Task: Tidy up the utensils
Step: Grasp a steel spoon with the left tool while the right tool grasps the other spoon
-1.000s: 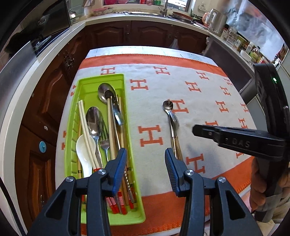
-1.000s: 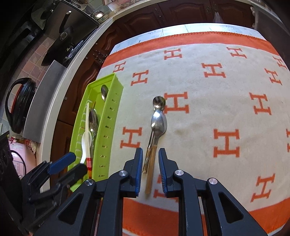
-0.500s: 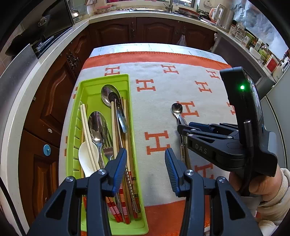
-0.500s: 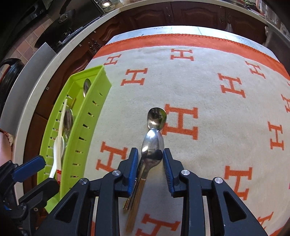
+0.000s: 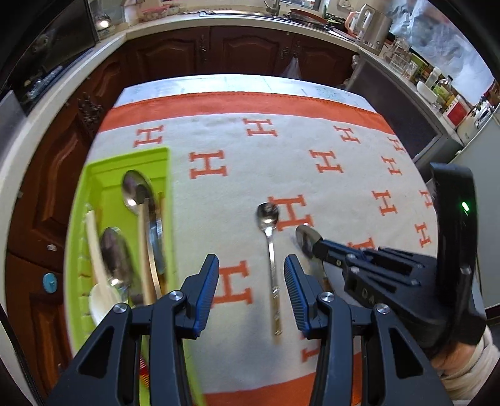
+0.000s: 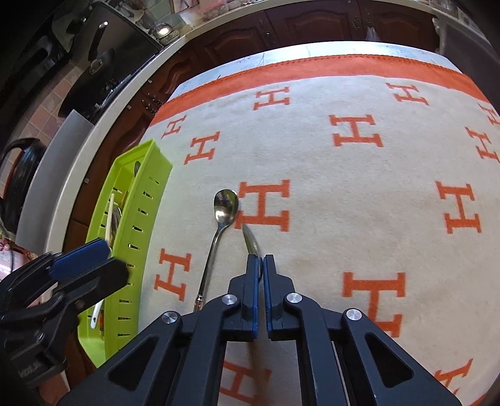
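A small steel spoon (image 5: 270, 250) (image 6: 215, 240) lies on the H-patterned cloth, bowl pointing away. My left gripper (image 5: 250, 265) hangs open above the spoon's handle, which shows between the fingers. My right gripper (image 6: 261, 265) (image 5: 318, 246) is shut on a larger spoon (image 6: 250, 239) (image 5: 304, 239), pinched at the neck and turned on edge, just right of the small spoon. The green utensil tray (image 5: 103, 165) (image 6: 134, 225) at the left holds spoons, chopsticks and a white ladle-spoon.
The cream and orange cloth (image 6: 359, 203) covers the table. Dark wooden cabinets and a counter (image 5: 218, 22) run behind and to the left. A kettle (image 5: 372, 28) and jars stand at the back right. A person's sleeve (image 5: 468, 368) is at the lower right.
My right gripper has closed on the larger spoon and tipped it onto its edge, off the small one. My left gripper has shifted right, from over the tray to over the small spoon.
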`<state>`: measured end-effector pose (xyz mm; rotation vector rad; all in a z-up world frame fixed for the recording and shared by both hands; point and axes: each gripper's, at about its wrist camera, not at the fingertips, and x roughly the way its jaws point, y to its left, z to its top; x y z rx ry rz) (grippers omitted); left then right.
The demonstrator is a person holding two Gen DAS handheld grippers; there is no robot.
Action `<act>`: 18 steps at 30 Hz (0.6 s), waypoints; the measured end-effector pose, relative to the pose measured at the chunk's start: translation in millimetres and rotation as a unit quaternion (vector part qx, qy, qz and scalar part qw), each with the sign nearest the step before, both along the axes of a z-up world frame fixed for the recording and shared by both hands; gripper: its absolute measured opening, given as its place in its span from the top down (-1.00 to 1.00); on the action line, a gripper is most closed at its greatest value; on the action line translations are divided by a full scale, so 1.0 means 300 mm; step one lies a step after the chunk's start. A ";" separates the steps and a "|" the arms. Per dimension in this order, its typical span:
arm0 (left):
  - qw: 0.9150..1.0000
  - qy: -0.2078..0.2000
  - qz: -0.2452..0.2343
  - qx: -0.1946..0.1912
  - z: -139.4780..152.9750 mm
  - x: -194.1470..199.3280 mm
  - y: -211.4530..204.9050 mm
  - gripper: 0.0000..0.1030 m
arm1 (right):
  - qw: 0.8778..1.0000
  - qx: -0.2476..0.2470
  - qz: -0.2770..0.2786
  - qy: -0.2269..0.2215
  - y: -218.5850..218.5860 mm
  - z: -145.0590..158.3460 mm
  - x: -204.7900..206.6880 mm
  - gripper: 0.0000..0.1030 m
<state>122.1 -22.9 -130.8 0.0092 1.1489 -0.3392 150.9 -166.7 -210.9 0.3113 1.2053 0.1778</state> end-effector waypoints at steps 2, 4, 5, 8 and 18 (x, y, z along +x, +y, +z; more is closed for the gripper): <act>1.000 0.007 -0.001 -0.016 -0.023 0.041 -0.023 0.19 | 1.000 0.007 -0.005 -0.004 -0.031 0.010 -0.010 0.95; 1.000 0.017 0.003 -0.023 -0.054 0.082 -0.040 0.19 | 1.000 0.014 -0.009 -0.006 -0.061 0.019 -0.021 0.95; 0.999 0.021 0.003 -0.026 -0.070 0.096 -0.048 0.19 | 1.000 0.017 -0.012 -0.007 -0.076 0.023 -0.027 0.95; 0.999 0.031 0.003 -0.022 -0.118 0.132 -0.074 0.19 | 0.999 0.026 -0.018 -0.010 -0.116 0.033 -0.041 0.95; 1.000 0.029 -0.001 0.009 -0.200 0.180 -0.124 0.44 | 0.999 0.043 -0.023 -0.017 -0.183 0.043 -0.065 0.95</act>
